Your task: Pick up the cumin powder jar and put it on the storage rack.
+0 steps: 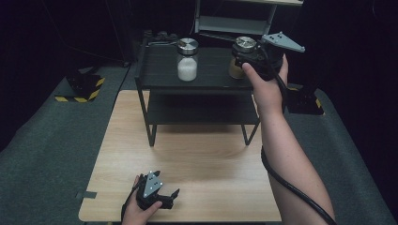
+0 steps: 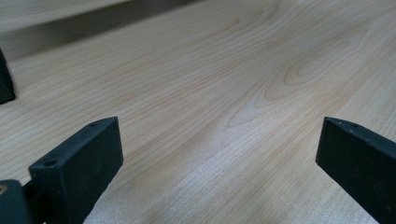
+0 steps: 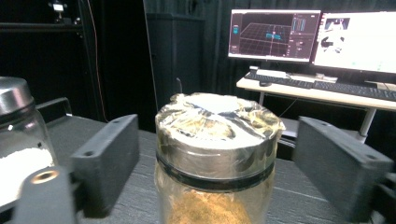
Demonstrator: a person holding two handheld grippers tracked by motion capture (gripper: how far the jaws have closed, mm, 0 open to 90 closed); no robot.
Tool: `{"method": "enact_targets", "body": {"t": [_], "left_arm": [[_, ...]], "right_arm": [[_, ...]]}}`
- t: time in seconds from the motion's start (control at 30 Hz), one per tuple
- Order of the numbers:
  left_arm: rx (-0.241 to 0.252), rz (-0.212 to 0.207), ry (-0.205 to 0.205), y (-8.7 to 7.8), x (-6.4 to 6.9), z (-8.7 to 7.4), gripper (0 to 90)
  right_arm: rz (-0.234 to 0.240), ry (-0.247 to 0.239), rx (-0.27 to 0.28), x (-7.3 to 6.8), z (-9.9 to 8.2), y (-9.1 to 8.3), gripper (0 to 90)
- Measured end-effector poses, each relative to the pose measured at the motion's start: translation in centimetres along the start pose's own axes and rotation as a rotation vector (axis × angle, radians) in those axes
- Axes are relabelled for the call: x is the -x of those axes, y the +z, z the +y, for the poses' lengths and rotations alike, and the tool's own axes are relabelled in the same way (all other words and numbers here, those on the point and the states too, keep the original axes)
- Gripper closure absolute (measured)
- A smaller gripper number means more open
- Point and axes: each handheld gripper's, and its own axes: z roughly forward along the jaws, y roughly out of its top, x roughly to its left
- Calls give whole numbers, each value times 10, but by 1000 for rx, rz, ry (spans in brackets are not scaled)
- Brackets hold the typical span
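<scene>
Right gripper (image 3: 219, 154) jaws clear either side of brown-powder jar (image 3: 217, 154), near shelf (image 1: 155, 70) edge.

The high view is dim around its edges, black at the back and sides, while the wooden table (image 1: 187, 159) is evenly lit from above and the black shelf rack (image 1: 197, 89) casts a soft shadow just in front of its legs. In the left gripper view the wood is bright and sharp farther off, but the near black jaws are blurred. In the right gripper view the monitors (image 3: 313, 37) glare almost white, the jar's metal lid (image 3: 217, 126) carries smeared highlights, perhaps from overhead light, and the room behind is dark.
</scene>
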Motion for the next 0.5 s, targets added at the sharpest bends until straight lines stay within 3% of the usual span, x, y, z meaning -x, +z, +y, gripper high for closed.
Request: {"method": "enact_targets", "body": {"t": [0.1,0.5], "left_arm": [[-1,1,-1,0,0,0,11],[-2,4,1,0,1,0,11]], "right_arm": [[-2,0,15,-3,-2,-4,8],[59,23,43,-1,-13,-23,2]]}}
